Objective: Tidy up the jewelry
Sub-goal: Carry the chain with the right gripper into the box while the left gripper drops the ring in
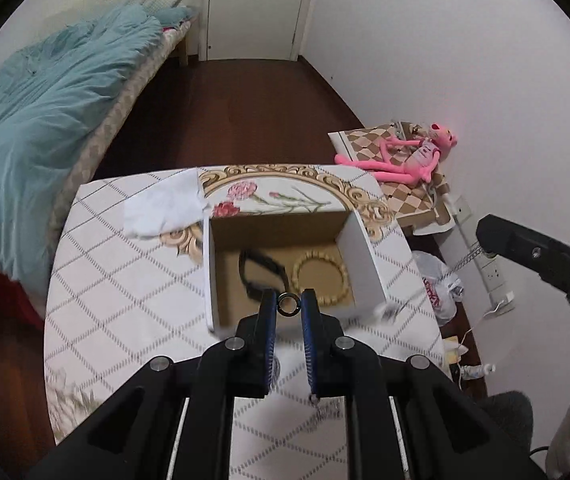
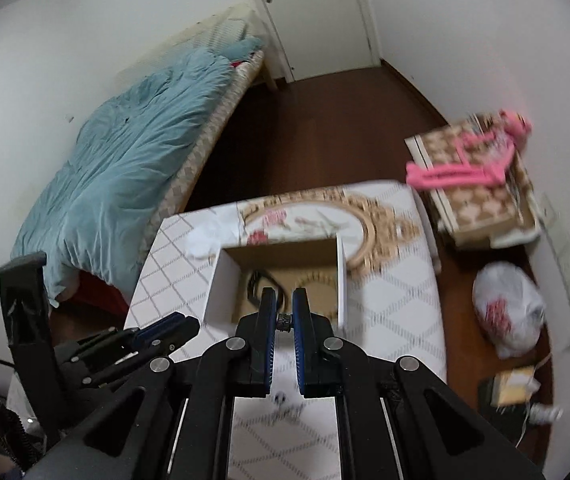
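Observation:
My left gripper (image 1: 288,300) is shut on a small dark metal ring (image 1: 288,305), held face-on between its blue pads above the near wall of an open white box (image 1: 365,256). Inside the box lie a black band (image 1: 263,276) and a beige beaded bracelet (image 1: 321,280). My right gripper (image 2: 284,300) is shut on a second small ring (image 2: 284,317), seen edge-on, above the same box (image 2: 215,292). The left gripper (image 2: 165,332) also shows at the lower left of the right wrist view. Small blurred jewelry pieces (image 2: 281,400) lie on the table below.
The box stands on a table with a white diamond-pattern cloth (image 1: 125,300), with a white rag (image 1: 161,204) at its far left. A bed with a teal duvet (image 1: 37,112) is to the left. A pink plush toy (image 1: 409,156) on a checkered box and a plastic bag (image 2: 509,308) are to the right.

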The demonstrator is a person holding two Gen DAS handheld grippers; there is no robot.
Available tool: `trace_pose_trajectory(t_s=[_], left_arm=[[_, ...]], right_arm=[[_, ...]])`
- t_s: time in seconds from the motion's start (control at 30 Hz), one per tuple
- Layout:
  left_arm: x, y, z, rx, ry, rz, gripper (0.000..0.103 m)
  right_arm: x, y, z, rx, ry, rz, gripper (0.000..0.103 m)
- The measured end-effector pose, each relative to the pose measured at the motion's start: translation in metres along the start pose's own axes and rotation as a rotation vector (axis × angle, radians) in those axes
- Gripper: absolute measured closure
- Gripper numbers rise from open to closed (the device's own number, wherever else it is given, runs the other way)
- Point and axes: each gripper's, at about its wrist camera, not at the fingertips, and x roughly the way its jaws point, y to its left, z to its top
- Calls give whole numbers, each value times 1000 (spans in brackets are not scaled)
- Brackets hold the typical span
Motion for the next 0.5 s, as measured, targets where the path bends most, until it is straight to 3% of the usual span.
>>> trace_pose_trajectory(t_s=[0.23,0.5], left_arm=[[45,21,35,-14,71,1,93],[96,36,47,-22,177,-15,93]], right_arm=[[67,9,36,-49,116,-19,94],[142,-2,36,-63,251,-48,94]])
